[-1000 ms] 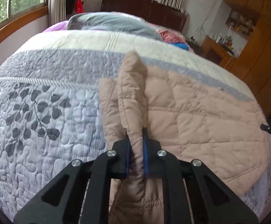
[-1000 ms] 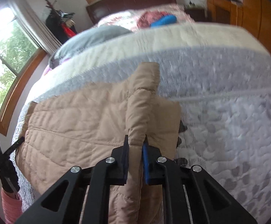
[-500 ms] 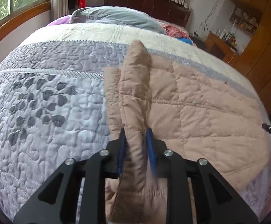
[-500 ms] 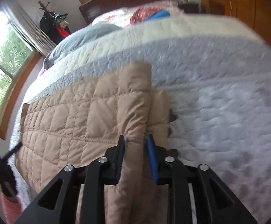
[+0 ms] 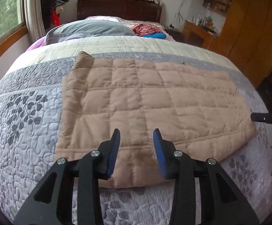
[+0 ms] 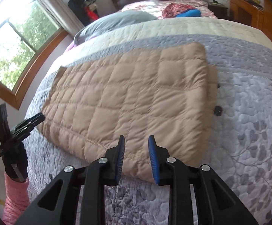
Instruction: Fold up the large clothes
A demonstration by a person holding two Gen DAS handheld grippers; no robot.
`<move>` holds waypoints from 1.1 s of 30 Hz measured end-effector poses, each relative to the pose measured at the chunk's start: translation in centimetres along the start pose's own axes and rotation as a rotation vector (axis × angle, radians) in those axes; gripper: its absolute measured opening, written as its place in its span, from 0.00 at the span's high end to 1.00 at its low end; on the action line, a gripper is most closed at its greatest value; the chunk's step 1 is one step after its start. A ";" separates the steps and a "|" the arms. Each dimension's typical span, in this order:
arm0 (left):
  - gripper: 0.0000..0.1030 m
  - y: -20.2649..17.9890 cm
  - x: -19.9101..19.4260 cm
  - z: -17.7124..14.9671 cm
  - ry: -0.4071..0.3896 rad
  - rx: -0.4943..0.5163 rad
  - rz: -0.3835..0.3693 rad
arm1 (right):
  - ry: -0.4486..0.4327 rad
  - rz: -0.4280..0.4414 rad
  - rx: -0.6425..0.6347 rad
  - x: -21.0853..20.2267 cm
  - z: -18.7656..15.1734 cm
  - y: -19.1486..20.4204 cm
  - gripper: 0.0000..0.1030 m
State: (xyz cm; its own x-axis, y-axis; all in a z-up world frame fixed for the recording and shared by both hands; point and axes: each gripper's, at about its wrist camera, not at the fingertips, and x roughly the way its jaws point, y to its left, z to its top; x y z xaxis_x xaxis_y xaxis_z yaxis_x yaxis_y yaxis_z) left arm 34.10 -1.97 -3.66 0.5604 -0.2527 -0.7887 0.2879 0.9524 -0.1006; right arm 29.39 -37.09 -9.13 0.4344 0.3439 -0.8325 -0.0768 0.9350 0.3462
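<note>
A tan quilted garment (image 5: 145, 97) lies folded into a flat rectangle on the bed's grey leaf-patterned quilt (image 5: 23, 131). My left gripper (image 5: 136, 133) hovers over the garment's near edge. Its jaws are opening and nothing is between them. In the right wrist view the same garment (image 6: 128, 97) fills the middle, with dark buttons (image 6: 218, 110) at its right edge. My right gripper (image 6: 136, 138) stands open above the near edge, with nothing between its pads. The left gripper (image 6: 34, 121) also shows at the far left, held by a gloved hand (image 6: 14, 161) in a pink sleeve.
A grey pillow (image 5: 91, 29) and a heap of red and blue clothes (image 5: 149, 31) lie near the dark headboard (image 5: 117, 7). Wooden cabinets (image 5: 248, 37) stand along the right. Windows (image 6: 14, 52) line the left wall. Grey quilt (image 6: 248, 112) surrounds the garment.
Both grippers let go of the garment's raised fold and pulled back from it. The fold has dropped, and the garment now lies flat.
</note>
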 end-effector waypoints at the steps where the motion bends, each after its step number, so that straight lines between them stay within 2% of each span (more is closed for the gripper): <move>1: 0.65 -0.3 0.5 -0.1 0.008 0.011 0.006 | 0.010 -0.007 -0.003 0.6 -0.1 0.1 0.74; 5: 0.65 -0.3 2.7 -0.7 0.058 0.013 0.006 | 0.054 -0.017 0.008 2.7 -0.7 -0.3 0.75; 8: 0.64 0.9 4.5 -1.5 0.097 -0.017 -0.038 | 0.090 -0.025 0.021 4.8 -1.3 -0.9 0.75; 11: 0.64 1.0 5.3 -2.4 0.078 0.000 -0.041 | 0.072 -0.038 0.027 6.1 -1.9 -1.0 0.77; 16: 0.64 1.2 5.3 -2.6 0.060 -0.031 -0.025 | 0.044 -0.046 0.057 5.8 -2.2 -1.2 0.78; 19: 0.66 0.2 3.6 -1.8 0.061 -0.033 0.016 | 0.012 -0.052 0.055 3.6 -2.1 -0.5 0.75; 21: 0.64 -1.2 1.8 -1.7 0.018 -0.025 -0.028 | -0.033 -0.045 0.010 1.8 -2.1 1.0 0.75; 24: 0.62 -4.2 0.8 -1.7 -0.004 0.017 -0.054 | -0.044 -0.033 -0.034 1.2 -2.4 3.3 0.74; 28: 0.62 -6.9 2.8 -1.6 0.039 0.042 -0.068 | 0.003 -0.016 -0.039 3.2 -2.5 5.3 0.74; 30: 0.62 -7.3 4.3 -2.1 0.080 0.041 -0.049 | 0.025 -0.045 -0.030 4.4 -2.7 5.1 0.74; 33: 0.61 -6.5 5.8 -2.5 0.099 0.020 -0.077 | 0.045 -0.065 -0.016 6.4 -3.2 4.3 0.75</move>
State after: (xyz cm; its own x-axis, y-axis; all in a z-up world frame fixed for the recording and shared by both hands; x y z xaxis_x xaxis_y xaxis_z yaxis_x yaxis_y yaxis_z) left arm 33.53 -9.24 -9.10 0.4571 -0.3063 -0.8350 0.3432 0.9269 -0.1521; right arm 28.98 -30.58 -14.31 0.3980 0.2853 -0.8719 -0.0637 0.9567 0.2840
